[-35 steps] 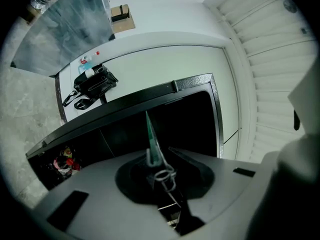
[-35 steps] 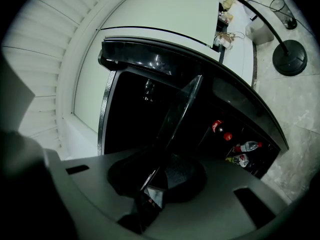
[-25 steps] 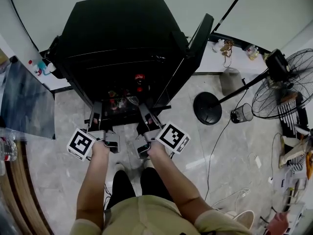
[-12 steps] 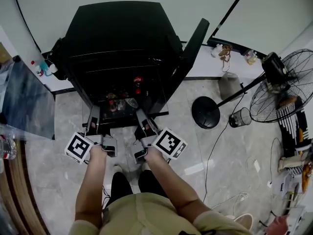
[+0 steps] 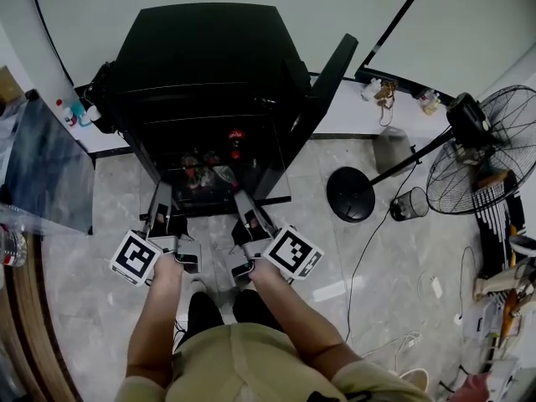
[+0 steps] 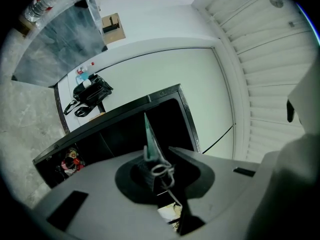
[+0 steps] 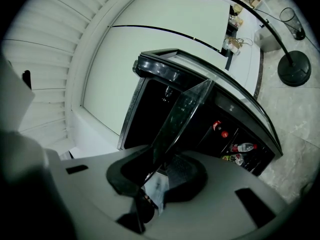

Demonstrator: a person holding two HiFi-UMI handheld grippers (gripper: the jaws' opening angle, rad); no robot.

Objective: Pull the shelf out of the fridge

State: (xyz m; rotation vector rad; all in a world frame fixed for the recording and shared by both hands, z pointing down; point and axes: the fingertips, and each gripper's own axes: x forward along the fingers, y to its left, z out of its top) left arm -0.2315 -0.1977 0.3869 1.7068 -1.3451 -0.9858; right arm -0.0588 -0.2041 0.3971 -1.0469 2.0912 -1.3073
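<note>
You hold the glass shelf (image 7: 182, 115) by its front edge with both grippers, in front of the black fridge (image 5: 201, 57), whose door (image 5: 332, 78) stands open to the right. The left gripper (image 6: 152, 156) has its fingers closed on the left part of that edge; the thin green edge of the glass rises straight out from between them. The right gripper (image 7: 160, 170) has its fingers clamped on the right part of the edge, and the pane runs from them up toward the fridge opening. In the head view the 2 grippers sit side by side just ahead of the lower opening, with the shelf spanning the gap between them. Step 1, opening the door, is done. Step 2, gripping the shelf at 2 points, is done. Step 3, drawing the shelf out, appears to be under way: the front edge looks to stand forward of the cabinet front, but the rear of the pane reaches back toward the dark cavity, and you cannot tell from these views whether it has cleared the fridge. Bottles (image 7: 242, 147) remain on the level below. What is left, by this reading, is to bring the rear edge fully clear of the opening with both sides level.
</note>
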